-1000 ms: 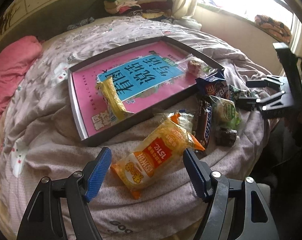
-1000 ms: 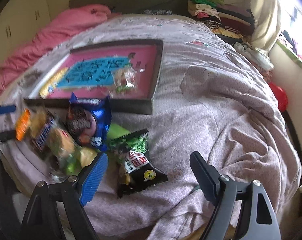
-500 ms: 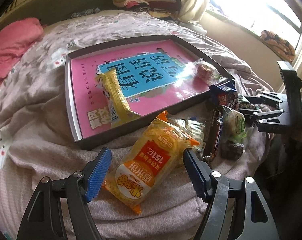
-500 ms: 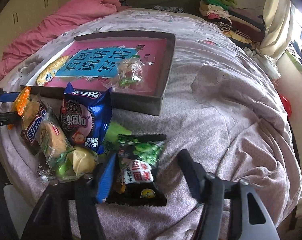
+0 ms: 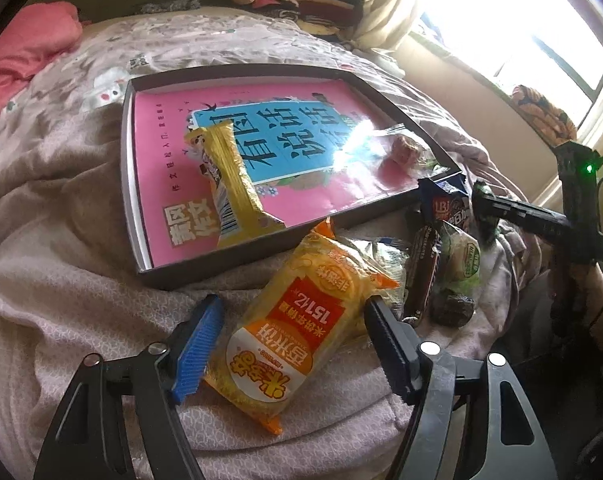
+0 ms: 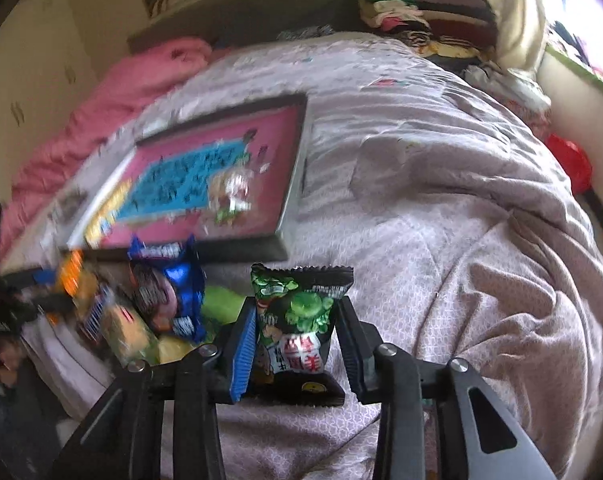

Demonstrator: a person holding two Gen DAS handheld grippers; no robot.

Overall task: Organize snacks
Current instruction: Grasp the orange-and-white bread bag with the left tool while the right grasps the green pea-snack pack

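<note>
I am partway through clearing the loose snacks off the bedspread (image 6: 441,240) into the shallow box (image 5: 229,268), which already holds a gold wafer bar (image 5: 233,184) and a small clear-wrapped sweet (image 5: 405,152).

My right gripper (image 6: 295,344) has just been closing, and its jaws now pinch the green pea packet (image 6: 297,320) by its lower half, so the packet stands upright between the pads, near the box's nearest corner. I judge this grip done; the next move is to carry the packet over the box wall and let go inside, clear of the sweet.

My left gripper (image 5: 289,344) has narrowed a little. Its jaws stand wide on either side of the yellow rice-cracker bag (image 5: 301,328), which lies flat just in front of the box; the black finger looks to touch the bag's edge, the blue one stands apart. It needs to close before lifting.

Both grippers point steeply down at the bed. The remaining snacks (image 5: 441,256) lie heaped beside the box's right corner.
</note>
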